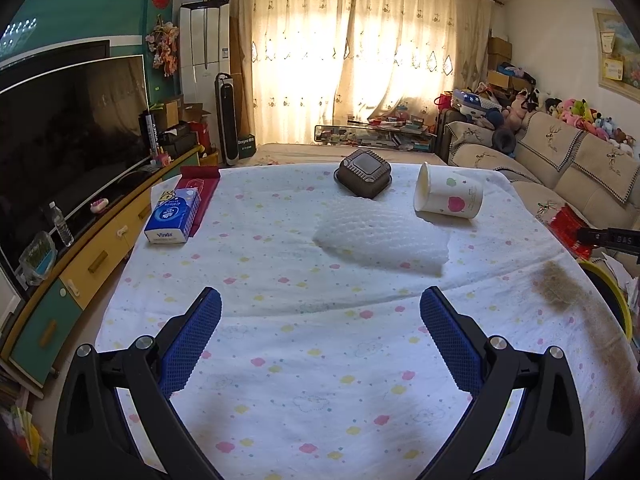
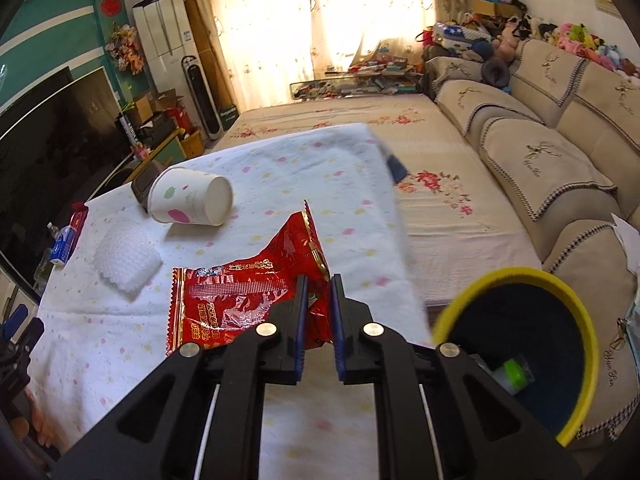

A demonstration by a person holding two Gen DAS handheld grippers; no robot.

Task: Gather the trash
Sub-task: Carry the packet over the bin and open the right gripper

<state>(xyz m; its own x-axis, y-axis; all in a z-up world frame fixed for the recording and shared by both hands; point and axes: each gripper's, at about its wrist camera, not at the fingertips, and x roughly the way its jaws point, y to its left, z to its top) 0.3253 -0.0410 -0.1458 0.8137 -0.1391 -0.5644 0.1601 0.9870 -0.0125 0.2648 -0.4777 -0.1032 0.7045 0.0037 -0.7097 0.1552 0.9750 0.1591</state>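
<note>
My right gripper [image 2: 319, 280] is shut on a red snack wrapper [image 2: 240, 292] and holds it above the cloth-covered table [image 2: 120, 340], to the left of a yellow-rimmed trash bin [image 2: 576, 304]. The wrapper also shows at the right edge of the left wrist view [image 1: 570, 226]. A paper cup [image 1: 448, 194] [image 2: 190, 198] lies on its side on the table. A white bubble-wrap piece [image 1: 380, 236] [image 2: 126, 260] lies near it. A dark plastic container [image 1: 364, 174] sits upside down at the far edge. My left gripper [image 1: 320, 300] is open and empty above the near part of the table.
A blue tissue pack [image 1: 172, 216] and a red pouch [image 1: 200, 192] lie at the table's left. A TV [image 1: 68, 128] on a low cabinet stands left. A sofa [image 2: 540, 140] runs along the right. The bin holds a green-capped item [image 2: 514, 374]. A brown stain [image 1: 560, 286] marks the cloth.
</note>
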